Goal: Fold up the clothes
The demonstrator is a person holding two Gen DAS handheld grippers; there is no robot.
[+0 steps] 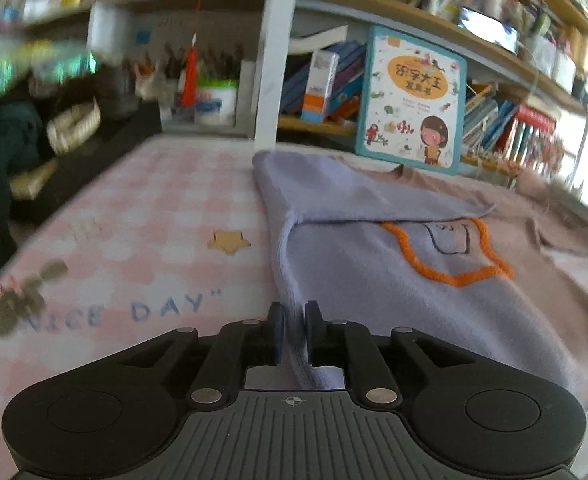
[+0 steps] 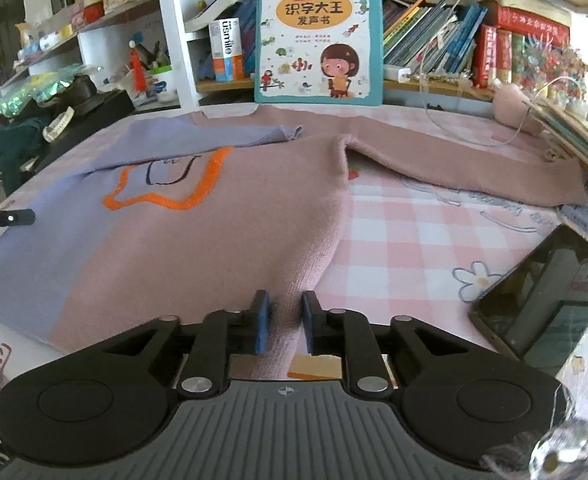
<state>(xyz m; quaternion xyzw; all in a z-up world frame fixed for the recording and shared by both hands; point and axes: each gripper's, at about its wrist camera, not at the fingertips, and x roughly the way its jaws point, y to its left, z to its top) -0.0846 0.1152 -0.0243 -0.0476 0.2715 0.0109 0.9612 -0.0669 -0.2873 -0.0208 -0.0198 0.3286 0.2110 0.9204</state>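
A lilac and pink sweater (image 2: pixel 198 248) with an orange star outline (image 2: pixel 166 200) lies flat on the checked tablecloth. Its lilac sleeve (image 1: pixel 358 192) is folded across the chest. The pink sleeve (image 2: pixel 474 164) stretches out to the right. My left gripper (image 1: pixel 294 330) is shut on the lilac bottom edge of the sweater (image 1: pixel 374 300), with the fabric pinched between its pads. At the pink bottom edge my right gripper (image 2: pixel 286 322) is shut on a fold of the cloth.
A pink checked tablecloth (image 1: pixel 142 216) covers the table. A children's book (image 2: pixel 318 36) leans against shelves at the back. A phone (image 2: pixel 542 296) lies at the right, stacked books (image 2: pixel 574 140) at the far right, a dark bag and a basket (image 1: pixel 74 124) at the left.
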